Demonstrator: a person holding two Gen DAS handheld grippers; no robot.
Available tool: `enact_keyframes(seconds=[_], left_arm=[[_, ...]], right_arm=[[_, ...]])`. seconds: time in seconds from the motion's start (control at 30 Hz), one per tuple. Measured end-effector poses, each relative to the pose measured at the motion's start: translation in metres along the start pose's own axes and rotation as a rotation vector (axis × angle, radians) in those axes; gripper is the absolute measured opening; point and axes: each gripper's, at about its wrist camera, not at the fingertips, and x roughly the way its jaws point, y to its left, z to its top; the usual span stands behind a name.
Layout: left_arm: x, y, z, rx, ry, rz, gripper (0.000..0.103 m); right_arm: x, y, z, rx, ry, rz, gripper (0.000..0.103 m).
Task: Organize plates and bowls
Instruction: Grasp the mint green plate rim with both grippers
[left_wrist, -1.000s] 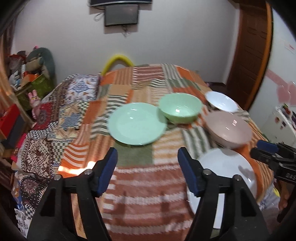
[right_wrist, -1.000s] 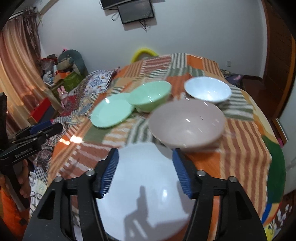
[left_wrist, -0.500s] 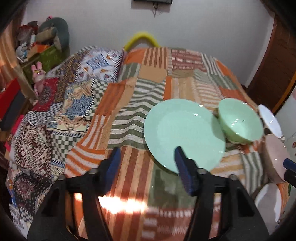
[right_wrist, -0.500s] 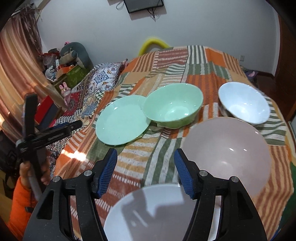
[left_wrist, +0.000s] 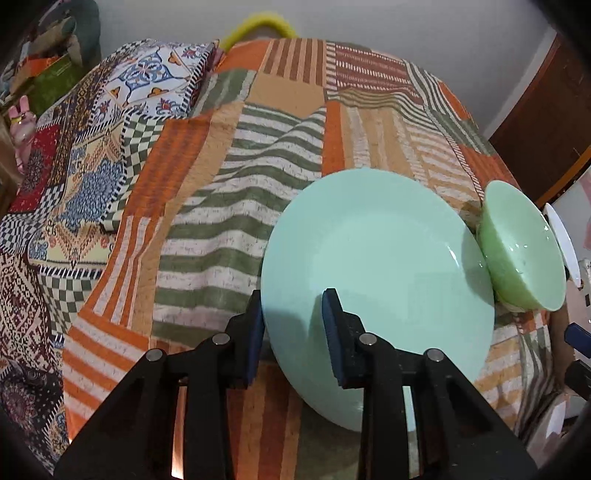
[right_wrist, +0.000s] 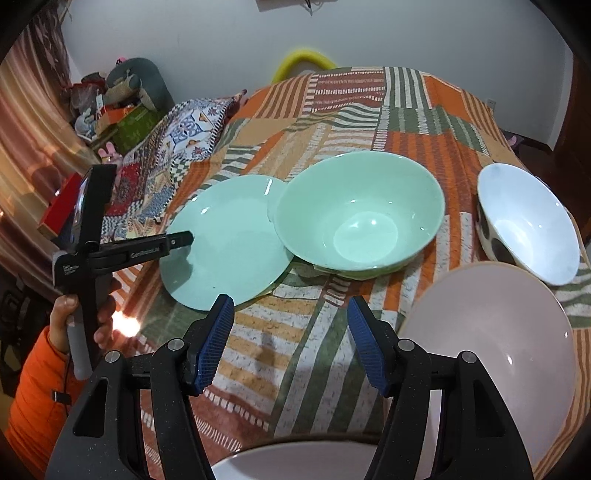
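A mint green plate lies on the patchwork bedspread. My left gripper straddles its near-left rim, one finger under and one over; the jaws have narrowed but a gap remains. The plate also shows in the right wrist view with the left gripper at its edge. A green bowl overlaps the plate's right side. A white bowl, a pink bowl and a white plate lie nearby. My right gripper is open and empty above the bedspread.
A patterned pillow and a yellow ring lie at the far end of the bed. Clutter and a red box stand to the left. A wooden door is at the right.
My left gripper moved forward and down onto the green plate's rim and its jaws narrowed. My right gripper moved forward, away from the white plate, toward the green bowl.
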Motion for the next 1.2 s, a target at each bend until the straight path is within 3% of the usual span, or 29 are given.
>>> enact_keyframes(seconds=[0.2, 0.4, 0.7, 0.93, 1.2], left_arm=[[-0.009, 0.013, -0.009, -0.031, 0.005, -0.067, 0.019], [-0.027, 0.008, -0.034, -0.012, 0.007, -0.099, 0.018], [-0.059, 0.017, -0.079, -0.028, 0.022, -0.131, 0.019], [-0.070, 0.030, -0.097, -0.033, 0.048, -0.098, 0.022], [-0.067, 0.033, -0.085, -0.002, 0.030, -0.028, 0.023]], right_arm=[[0.010, 0.002, 0.003, 0.001, 0.034, 0.003, 0.056], [0.025, 0.013, 0.007, -0.030, 0.091, 0.000, 0.045], [0.048, 0.024, 0.011, -0.049, 0.158, 0.015, 0.045], [0.071, 0.038, 0.015, -0.094, 0.223, 0.021, 0.042], [0.089, 0.038, 0.019, -0.093, 0.272, 0.028, 0.039]])
